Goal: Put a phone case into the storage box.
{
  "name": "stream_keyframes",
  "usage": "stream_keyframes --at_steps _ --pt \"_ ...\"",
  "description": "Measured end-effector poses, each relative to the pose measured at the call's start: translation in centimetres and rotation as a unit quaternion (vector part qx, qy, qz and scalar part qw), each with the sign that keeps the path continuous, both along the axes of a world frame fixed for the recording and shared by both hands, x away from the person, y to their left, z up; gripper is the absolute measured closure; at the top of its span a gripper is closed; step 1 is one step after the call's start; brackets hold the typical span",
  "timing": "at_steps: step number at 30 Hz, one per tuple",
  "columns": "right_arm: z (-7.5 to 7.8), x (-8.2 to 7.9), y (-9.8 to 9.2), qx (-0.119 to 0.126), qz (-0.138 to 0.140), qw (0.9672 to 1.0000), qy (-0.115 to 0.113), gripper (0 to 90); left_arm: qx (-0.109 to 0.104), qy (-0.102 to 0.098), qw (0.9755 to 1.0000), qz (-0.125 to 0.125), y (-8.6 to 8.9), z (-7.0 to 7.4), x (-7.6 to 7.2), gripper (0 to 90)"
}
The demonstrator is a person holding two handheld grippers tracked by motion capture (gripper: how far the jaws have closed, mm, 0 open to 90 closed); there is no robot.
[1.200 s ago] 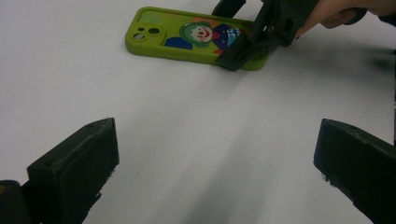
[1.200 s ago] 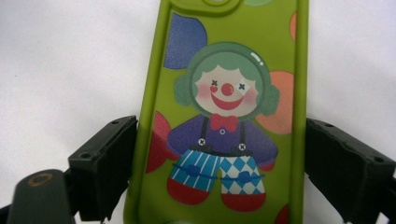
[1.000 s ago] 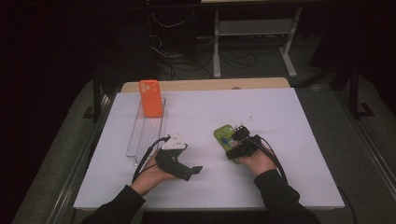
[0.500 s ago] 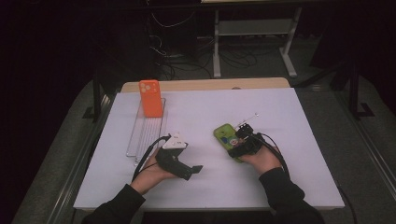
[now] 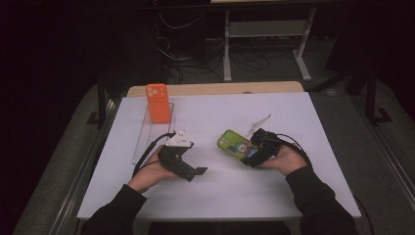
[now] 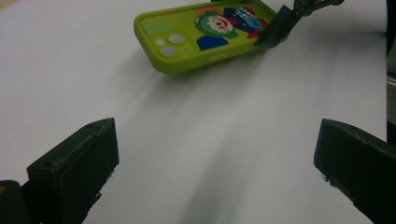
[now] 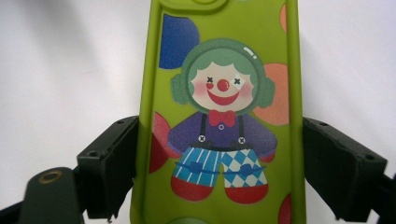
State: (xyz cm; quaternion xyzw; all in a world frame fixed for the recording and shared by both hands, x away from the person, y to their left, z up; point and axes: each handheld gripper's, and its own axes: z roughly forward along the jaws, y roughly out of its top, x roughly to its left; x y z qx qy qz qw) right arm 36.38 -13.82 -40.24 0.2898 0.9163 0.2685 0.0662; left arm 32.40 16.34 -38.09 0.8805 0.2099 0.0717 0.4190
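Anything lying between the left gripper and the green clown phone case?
Nothing: the left gripper view shows bare white table between the left gripper and the green phone case.

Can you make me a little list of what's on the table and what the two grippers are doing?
table: white tabletop
green clown phone case: lies flat, right of middle
orange phone case: stands upright at the far end of the clear tray
right gripper: jaws on either side of the green case's near end, looks shut on it
left gripper: jaws open, holding nothing, pointed at the green case
hands: one holds each gripper
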Motion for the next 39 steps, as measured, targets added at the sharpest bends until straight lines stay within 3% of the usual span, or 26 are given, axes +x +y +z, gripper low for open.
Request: stream_keyframes --at_steps 2,7,11,19,22,30,36,38,39 --pt "0.2 -0.1 0.0 -0.008 0.027 0.9995 -0.012 15.2 -0.001 -0.001 0.9999 -0.011 0.3 0.5 0.3 0.0" --pt "0.3 -0.3 0.5 -0.008 0.073 0.9972 -0.009 15.2 0.006 -0.012 0.999 -0.044 0.5 1.3 0.9 0.0" --pt "0.5 -0.4 1.0 -0.008 0.106 0.9942 -0.016 15.2 0.024 -0.027 0.9965 -0.075 0.4 2.0 1.4 0.0" --pt "1.1 -0.5 2.4 -0.007 0.168 0.9855 -0.021 15.2 0.023 -0.025 0.9928 -0.115 0.4 2.9 2.7 0.0" --pt "1.4 -0.5 3.1 -0.012 0.195 0.9806 -0.022 15.2 0.025 -0.021 0.9909 -0.13 0.4 3.0 3.1 0.0" --pt "2.6 -0.9 4.6 -0.007 0.235 0.9717 -0.022 15.2 0.042 -0.014 0.9828 -0.179 -0.9 2.7 3.3 0.0" --pt "3.2 -1.1 5.1 -0.008 0.247 0.9688 -0.02 15.1 0.064 -0.01 0.9763 -0.207 -2.3 2.0 3.0 0.0" --pt "3.4 -1.1 5.2 -0.006 0.251 0.9678 -0.02 15.1 0.071 -0.008 0.9758 -0.206 -2.6 1.8 2.9 0.0" --pt "3.4 -1.1 5.3 -0.004 0.252 0.9674 -0.019 15.1 0.078 -0.013 0.9743 -0.211 -2.7 1.7 2.9 0.0"
